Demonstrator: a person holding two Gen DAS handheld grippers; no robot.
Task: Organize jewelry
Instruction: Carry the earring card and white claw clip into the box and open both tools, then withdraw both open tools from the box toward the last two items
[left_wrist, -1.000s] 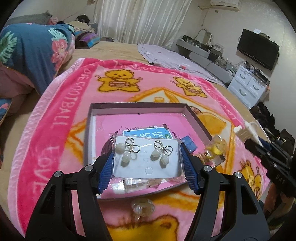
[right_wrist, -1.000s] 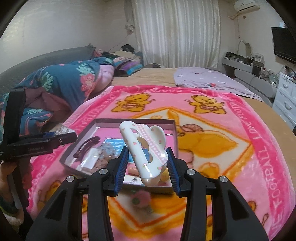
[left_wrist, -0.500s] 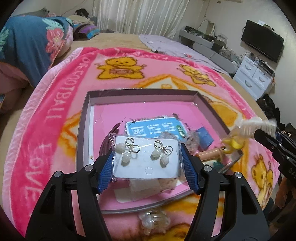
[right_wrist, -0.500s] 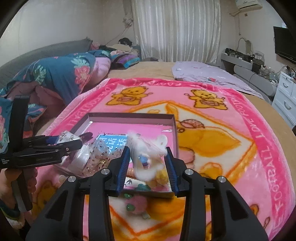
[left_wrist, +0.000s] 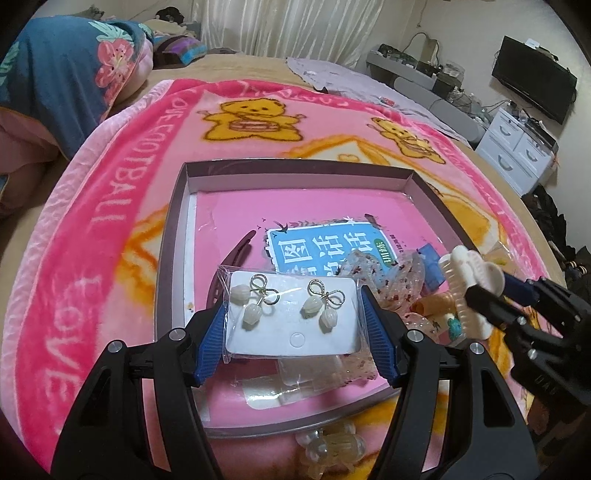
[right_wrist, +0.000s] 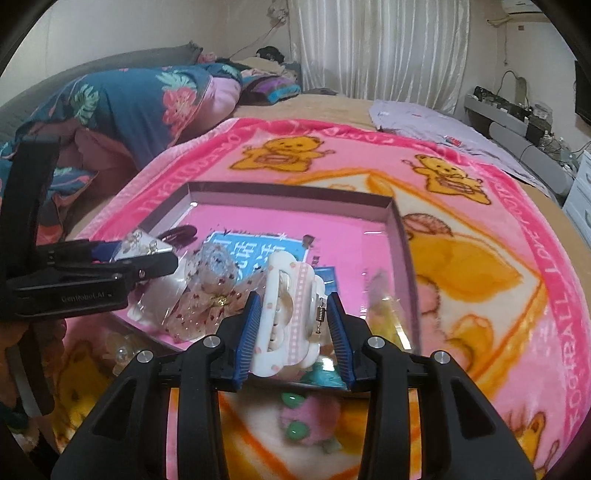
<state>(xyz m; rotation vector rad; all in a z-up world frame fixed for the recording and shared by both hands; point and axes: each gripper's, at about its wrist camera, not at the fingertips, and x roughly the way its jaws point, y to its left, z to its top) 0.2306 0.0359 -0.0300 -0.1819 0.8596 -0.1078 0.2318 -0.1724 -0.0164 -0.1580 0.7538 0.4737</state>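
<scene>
Left wrist view: my left hand-held gripper (left_wrist: 293, 328) clamps a bagged white card of pearl bow earrings (left_wrist: 291, 314) over the shallow purple-walled box (left_wrist: 295, 171), where several pieces already lie. My right hand-held gripper (right_wrist: 295, 330), jaws just narrowing, pinches a white dotted claw clip (right_wrist: 286, 325) above that box. A clear pearl clip (left_wrist: 330, 448) and pink fuzzy clip (right_wrist: 308, 421) wait on the pink blanket (left_wrist: 92, 221).

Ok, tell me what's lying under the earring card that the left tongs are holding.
Under the earring card lie clear plastic packets and, behind it, a maroon hair clip on the tray. Whatever sits directly beneath the card is covered.
</scene>
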